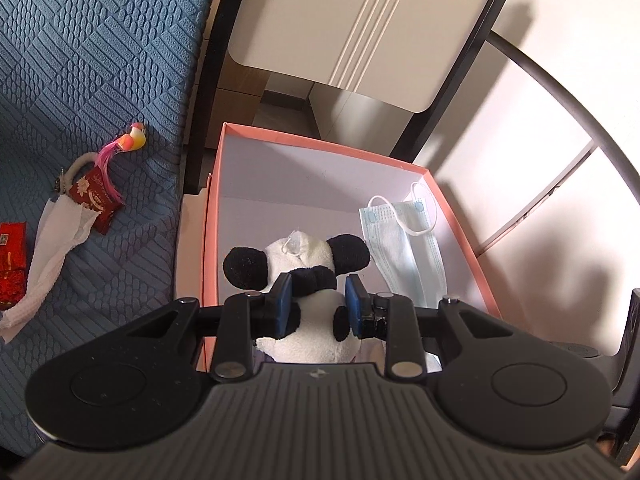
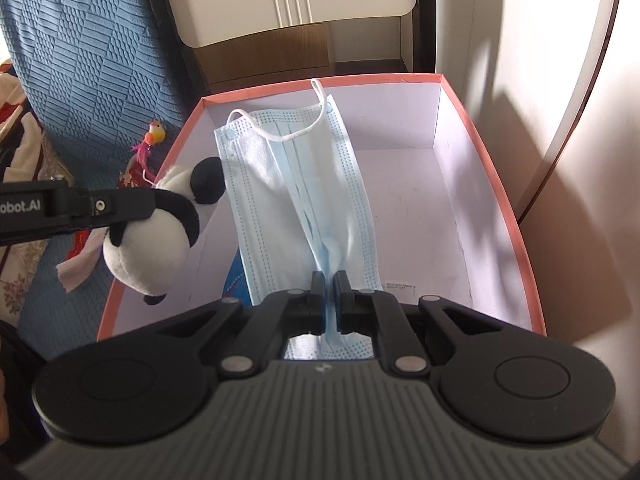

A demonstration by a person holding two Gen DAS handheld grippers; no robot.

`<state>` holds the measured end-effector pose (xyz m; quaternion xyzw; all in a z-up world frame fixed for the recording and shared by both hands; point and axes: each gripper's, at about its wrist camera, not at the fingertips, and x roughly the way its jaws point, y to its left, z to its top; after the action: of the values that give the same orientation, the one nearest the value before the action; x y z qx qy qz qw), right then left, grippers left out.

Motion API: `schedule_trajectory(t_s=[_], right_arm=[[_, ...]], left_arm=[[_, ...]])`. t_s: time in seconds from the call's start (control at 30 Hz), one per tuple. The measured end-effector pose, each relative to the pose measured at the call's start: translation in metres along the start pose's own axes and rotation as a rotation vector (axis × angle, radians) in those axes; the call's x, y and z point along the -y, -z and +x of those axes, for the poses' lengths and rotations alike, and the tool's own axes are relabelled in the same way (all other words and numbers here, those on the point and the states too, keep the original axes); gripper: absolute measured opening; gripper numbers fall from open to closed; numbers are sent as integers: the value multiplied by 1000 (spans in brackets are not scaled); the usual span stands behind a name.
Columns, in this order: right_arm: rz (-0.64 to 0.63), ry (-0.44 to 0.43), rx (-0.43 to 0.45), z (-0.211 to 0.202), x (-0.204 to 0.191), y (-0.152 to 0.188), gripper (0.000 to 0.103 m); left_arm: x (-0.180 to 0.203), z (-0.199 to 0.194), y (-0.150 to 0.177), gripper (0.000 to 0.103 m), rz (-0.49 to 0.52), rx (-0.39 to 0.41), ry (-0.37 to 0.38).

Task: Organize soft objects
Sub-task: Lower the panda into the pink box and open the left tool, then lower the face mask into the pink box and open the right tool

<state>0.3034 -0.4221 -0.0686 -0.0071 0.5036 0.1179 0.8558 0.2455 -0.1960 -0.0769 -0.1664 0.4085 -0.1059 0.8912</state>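
My left gripper [image 1: 318,300] is shut on a black-and-white plush panda [image 1: 308,264] and holds it over the near left part of a pink-rimmed box [image 1: 320,142] with a white inside. The panda also shows in the right wrist view [image 2: 160,228], held above the box's left wall by the left gripper [image 2: 132,206]. My right gripper [image 2: 329,298] is shut on a light blue face mask [image 2: 304,184], which hangs down into the box [image 2: 496,184]. The mask shows at the box's right side in the left wrist view [image 1: 404,248].
A blue textured sofa cushion [image 1: 92,80] lies left of the box. On it lie a small toy bird with pink feathers [image 1: 130,142], a red packet [image 1: 98,196], a white cloth [image 1: 52,248] and another red packet [image 1: 12,264]. A white chair [image 1: 360,28] stands behind the box.
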Motion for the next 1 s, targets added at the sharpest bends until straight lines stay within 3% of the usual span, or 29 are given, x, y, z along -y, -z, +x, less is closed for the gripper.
schedule_trajectory(t_s=[0.07,0.13,0.2,0.33,0.63,1.0], right_arm=[[19,-9,4,0,3,0,13],[30,3,0,2,5,0,29],[37,14,4,0,6,1,34],[43,14,27,-8,4,-2,34],[-1,-52,172,-47,-31,-21,34],[-68,-94,249,-78,-82,-30,34]], left_arm=[[1,1,0,36,2,-3,3],[2,1,0,43,13,-6,0],[2,-1,0,45,9,-4,16],[3,-13,-3,45,22,19,25],[5,-69,-19,45,89,130,9],[-27,-134,-23,45,78,258,15]])
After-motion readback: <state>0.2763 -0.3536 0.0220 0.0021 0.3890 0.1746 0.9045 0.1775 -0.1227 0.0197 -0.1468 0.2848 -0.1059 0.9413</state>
